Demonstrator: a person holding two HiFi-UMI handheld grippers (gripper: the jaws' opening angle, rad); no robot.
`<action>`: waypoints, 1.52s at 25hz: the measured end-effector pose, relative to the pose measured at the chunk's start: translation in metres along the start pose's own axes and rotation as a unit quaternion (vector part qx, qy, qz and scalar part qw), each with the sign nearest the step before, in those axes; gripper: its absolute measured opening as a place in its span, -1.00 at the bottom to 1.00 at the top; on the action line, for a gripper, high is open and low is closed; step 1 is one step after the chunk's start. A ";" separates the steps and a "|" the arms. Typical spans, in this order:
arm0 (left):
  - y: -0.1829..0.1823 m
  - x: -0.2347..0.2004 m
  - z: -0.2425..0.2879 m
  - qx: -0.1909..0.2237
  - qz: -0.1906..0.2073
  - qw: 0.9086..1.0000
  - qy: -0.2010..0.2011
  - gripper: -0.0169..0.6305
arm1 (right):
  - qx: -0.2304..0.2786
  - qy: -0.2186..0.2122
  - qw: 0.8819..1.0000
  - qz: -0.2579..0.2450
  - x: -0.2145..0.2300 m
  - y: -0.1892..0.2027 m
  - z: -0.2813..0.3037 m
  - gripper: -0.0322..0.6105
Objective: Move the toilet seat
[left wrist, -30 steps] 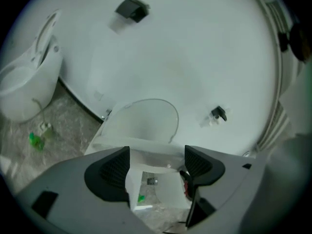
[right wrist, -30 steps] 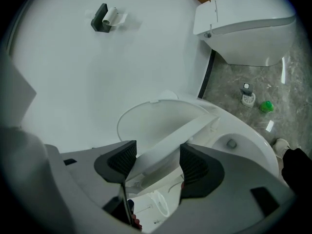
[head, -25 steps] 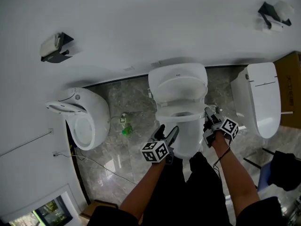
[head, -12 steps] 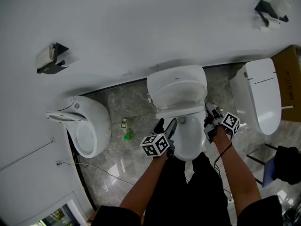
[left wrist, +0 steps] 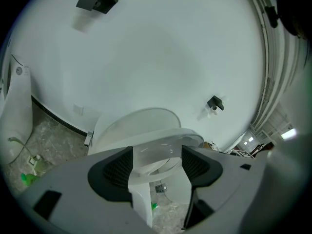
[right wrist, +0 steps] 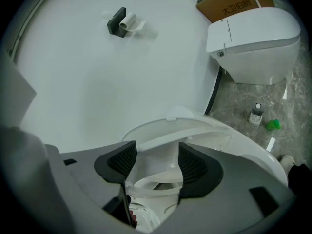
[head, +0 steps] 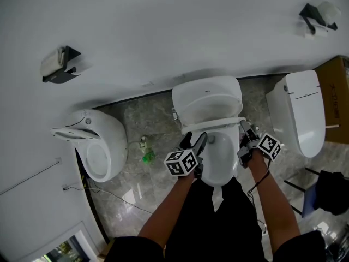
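The middle toilet (head: 218,165) has its lid (head: 207,100) up against the wall. Its white seat (head: 210,123) is tilted part way up off the bowl. My left gripper (head: 195,142) is at the bowl's left side, below the seat's left edge. In the left gripper view the seat (left wrist: 161,141) crosses just past the wide-apart jaws of this gripper (left wrist: 157,162). These jaws have just been closing a little, with nothing pinched between them. My right gripper (head: 244,131) sits at the seat's right corner. Its jaws (right wrist: 157,162) stand apart under the seat band (right wrist: 185,130). Contact is unclear.
A second toilet (head: 95,146) hangs at the left and a third (head: 300,113) at the right, beside a cardboard box (head: 335,100). Paper holders (head: 57,64) (head: 316,15) are on the wall. A small green bottle (head: 147,157) and a cable lie on the marble floor.
The seat has swung up from lying low over the bowl to part way toward the lid. My left gripper has moved forward along the bowl's left side; the right has edged up.
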State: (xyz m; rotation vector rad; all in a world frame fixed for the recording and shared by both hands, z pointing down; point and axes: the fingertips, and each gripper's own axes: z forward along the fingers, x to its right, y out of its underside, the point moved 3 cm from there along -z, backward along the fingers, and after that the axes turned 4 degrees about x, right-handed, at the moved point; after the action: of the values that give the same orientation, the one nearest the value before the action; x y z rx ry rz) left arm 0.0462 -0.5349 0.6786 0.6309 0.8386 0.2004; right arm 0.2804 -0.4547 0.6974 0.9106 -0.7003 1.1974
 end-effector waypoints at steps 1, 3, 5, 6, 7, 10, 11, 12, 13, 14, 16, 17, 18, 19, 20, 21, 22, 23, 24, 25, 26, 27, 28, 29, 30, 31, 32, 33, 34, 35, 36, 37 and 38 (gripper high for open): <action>-0.002 -0.001 0.001 0.003 -0.002 1.000 0.001 0.04 | -0.001 0.001 1.000 -0.012 -0.003 -0.001 0.002 -0.04; -0.006 -0.003 0.004 0.007 -0.005 1.000 0.001 0.04 | -0.002 0.003 0.999 -0.033 -0.007 -0.003 0.007 -0.05; -0.009 -0.005 0.007 0.007 -0.002 1.000 0.001 0.04 | -0.002 0.004 0.999 -0.041 -0.009 -0.005 0.012 -0.05; -0.012 -0.006 0.009 0.007 0.001 1.000 0.001 0.04 | -0.003 0.004 0.999 -0.044 -0.010 -0.006 0.015 -0.04; -0.014 -0.007 0.012 0.005 0.004 1.000 0.002 0.04 | -0.003 0.004 0.999 -0.049 -0.012 -0.007 0.018 -0.05; -0.020 -0.009 0.020 0.002 0.005 1.000 0.004 0.04 | -0.007 0.002 0.997 -0.071 -0.016 -0.014 0.030 -0.05; -0.023 -0.010 0.024 0.003 0.003 1.000 0.005 0.04 | -0.007 0.000 0.997 -0.074 -0.017 -0.016 0.034 -0.05; -0.026 -0.011 0.026 0.004 0.000 1.000 0.005 0.04 | -0.006 -0.002 0.997 -0.074 -0.017 -0.018 0.038 -0.05; -0.028 -0.013 0.029 0.006 -0.004 1.000 0.005 0.04 | -0.004 -0.003 0.997 -0.074 -0.017 -0.019 0.042 -0.05; -0.032 -0.015 0.032 0.009 -0.009 1.000 0.005 0.04 | -0.003 -0.003 0.997 -0.074 -0.018 -0.020 0.046 -0.04; -0.038 -0.017 0.039 0.015 -0.016 1.000 0.005 0.04 | -0.003 -0.001 0.997 -0.079 -0.021 -0.023 0.053 -0.04; -0.041 -0.018 0.042 0.016 -0.016 1.000 0.006 0.04 | -0.006 0.001 0.996 -0.085 -0.022 -0.024 0.057 -0.04; -0.043 -0.019 0.046 0.016 -0.015 1.000 0.006 0.04 | -0.010 0.002 0.996 -0.091 -0.022 -0.023 0.061 -0.05; -0.045 -0.020 0.048 0.015 -0.013 1.000 0.007 0.04 | -0.014 0.002 0.995 -0.095 -0.023 -0.021 0.064 -0.04; -0.046 -0.020 0.051 0.014 -0.011 1.000 0.007 0.04 | -0.018 0.002 0.995 -0.097 -0.022 -0.019 0.067 -0.04; -0.048 -0.020 0.054 0.012 -0.009 1.000 0.008 0.04 | -0.020 0.002 0.995 -0.098 -0.022 -0.017 0.069 -0.05; -0.049 -0.020 0.056 0.011 -0.007 1.000 0.010 0.04 | -0.021 0.002 0.995 -0.097 -0.020 -0.015 0.071 -0.05; -0.050 -0.021 0.059 0.008 -0.006 1.000 0.013 0.04 | -0.021 0.002 0.995 -0.097 -0.019 -0.014 0.074 -0.04; -0.050 -0.021 0.061 0.006 -0.005 1.000 0.017 0.04 | -0.022 0.002 0.995 -0.097 -0.018 -0.012 0.076 -0.04; -0.050 -0.021 0.063 0.003 -0.003 1.000 0.021 0.04 | -0.023 0.002 0.995 -0.099 -0.018 -0.011 0.079 -0.04; -0.050 -0.021 0.063 0.002 0.000 1.000 0.023 0.04 | -0.025 0.001 0.994 -0.103 -0.019 -0.009 0.081 -0.04; -0.050 -0.021 0.063 0.003 0.005 1.000 0.024 0.04 | -0.028 -0.001 0.994 -0.108 -0.019 -0.007 0.082 -0.05; -0.050 -0.020 0.062 0.004 0.010 1.000 0.024 0.04 | -0.031 -0.002 0.993 -0.116 -0.020 -0.006 0.082 -0.05; -0.049 -0.019 0.060 0.005 0.014 1.000 0.023 0.04 | -0.034 -0.001 0.992 -0.125 -0.021 -0.005 0.080 -0.04; -0.048 -0.017 0.057 0.005 0.017 1.000 0.023 0.04 | -0.036 0.000 0.990 -0.136 -0.022 -0.004 0.078 -0.04; -0.046 -0.015 0.053 0.005 0.019 1.000 0.023 0.04 | -0.038 0.001 0.988 -0.147 -0.023 -0.002 0.074 -0.04; -0.044 -0.013 0.048 0.005 0.021 1.000 0.022 0.04 | -0.040 0.003 0.987 -0.158 -0.025 -0.001 0.069 -0.04; -0.042 -0.011 0.042 0.006 0.022 1.000 0.020 0.04 | -0.043 0.003 0.985 -0.169 -0.028 0.001 0.064 -0.04; -0.040 -0.010 0.037 0.007 0.022 1.000 0.017 0.04 | -0.045 0.001 0.983 -0.178 -0.031 0.003 0.059 -0.04; -0.039 -0.008 0.031 0.009 0.021 1.000 0.015 0.04 | -0.049 -0.001 0.981 -0.187 -0.035 0.005 0.054 -0.04; -0.039 -0.005 0.026 0.012 0.021 1.000 0.014 0.04 | -0.052 -0.005 0.979 -0.196 -0.039 0.006 0.049 -0.04; -0.038 -0.002 0.021 0.016 0.021 1.000 0.013 0.04 | -0.055 -0.009 0.977 -0.205 -0.044 0.008 0.044 -0.04; -0.038 0.003 0.016 0.020 0.024 0.999 0.014 0.04 | -0.057 -0.014 0.975 -0.216 -0.049 0.009 0.037 -0.04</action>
State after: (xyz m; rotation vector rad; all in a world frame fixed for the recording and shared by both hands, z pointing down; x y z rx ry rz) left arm 0.0568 -0.5708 0.6622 0.6877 0.8569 0.2362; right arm 0.2602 -0.5093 0.6754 0.9270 -0.5496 0.7522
